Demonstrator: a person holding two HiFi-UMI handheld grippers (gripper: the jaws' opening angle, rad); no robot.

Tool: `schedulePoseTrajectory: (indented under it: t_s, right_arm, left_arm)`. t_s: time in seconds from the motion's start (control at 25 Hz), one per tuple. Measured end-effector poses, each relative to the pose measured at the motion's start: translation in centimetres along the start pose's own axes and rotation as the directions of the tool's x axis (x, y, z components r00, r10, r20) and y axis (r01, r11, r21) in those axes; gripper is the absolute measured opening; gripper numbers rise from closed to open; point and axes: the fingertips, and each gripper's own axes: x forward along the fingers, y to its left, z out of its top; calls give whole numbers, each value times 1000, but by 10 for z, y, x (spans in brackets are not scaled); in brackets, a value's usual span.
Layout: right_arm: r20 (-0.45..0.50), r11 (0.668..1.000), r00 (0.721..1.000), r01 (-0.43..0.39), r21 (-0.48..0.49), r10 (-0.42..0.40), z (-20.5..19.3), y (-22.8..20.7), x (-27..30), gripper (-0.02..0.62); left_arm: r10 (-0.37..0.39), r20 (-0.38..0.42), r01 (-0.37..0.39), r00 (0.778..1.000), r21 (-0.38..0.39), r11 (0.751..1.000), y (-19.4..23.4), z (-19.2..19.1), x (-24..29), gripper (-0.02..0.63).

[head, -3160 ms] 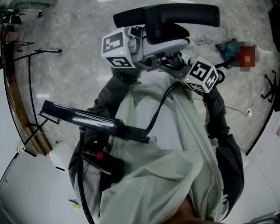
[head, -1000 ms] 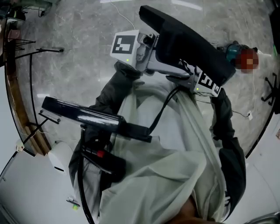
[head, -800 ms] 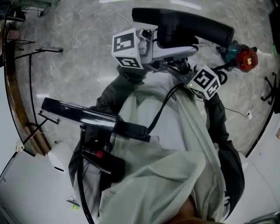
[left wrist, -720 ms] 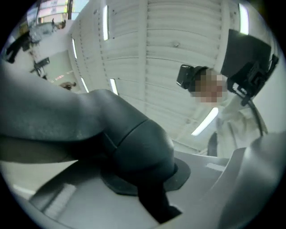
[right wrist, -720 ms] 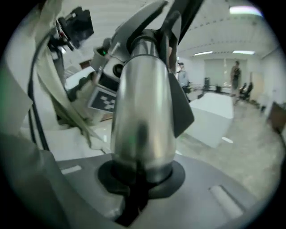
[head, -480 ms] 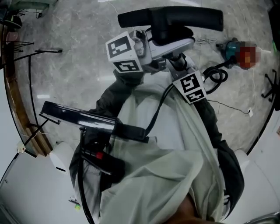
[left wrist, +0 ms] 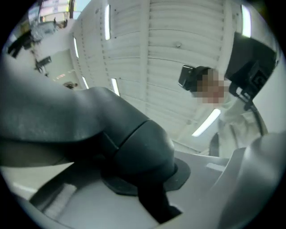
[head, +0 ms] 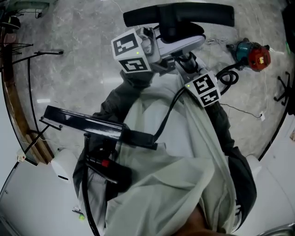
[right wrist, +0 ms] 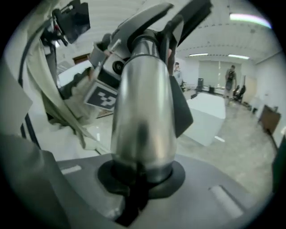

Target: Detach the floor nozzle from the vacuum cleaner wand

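floor nozzle (head: 184,14) swung back level | left claw (head: 177,41) grips its neck | right claw (head: 188,62) grips wand (right wrist: 143,103)

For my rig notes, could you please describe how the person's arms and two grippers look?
The left gripper and right gripper have pale grey bodies, each carrying a white cube with black square markers and a small green light. A black cable trails from near the right one. The left sleeve and right sleeve are dark grey.
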Motion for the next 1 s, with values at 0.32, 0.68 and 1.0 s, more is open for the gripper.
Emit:
schedulePoseTrajectory:
  t_s: [0.32, 0.68, 1.0]
  right_arm:
    - [31, 990, 995, -89, -110, 93, 0, 21, -2, 43]
    - [-2, 994, 994, 112, -21, -112, 1, -7, -3, 41]
    - [15, 991, 998, -67, -114, 69, 2, 19, -2, 43]
  left_arm:
    - [-357, -35, 358, 934, 57, 932, -50, -3, -12, 74]
    - [104, 1, -103, 995, 53, 993, 1, 5, 0, 71]
    - [-427, 7, 426, 904, 55, 903, -56, 8, -18, 74]
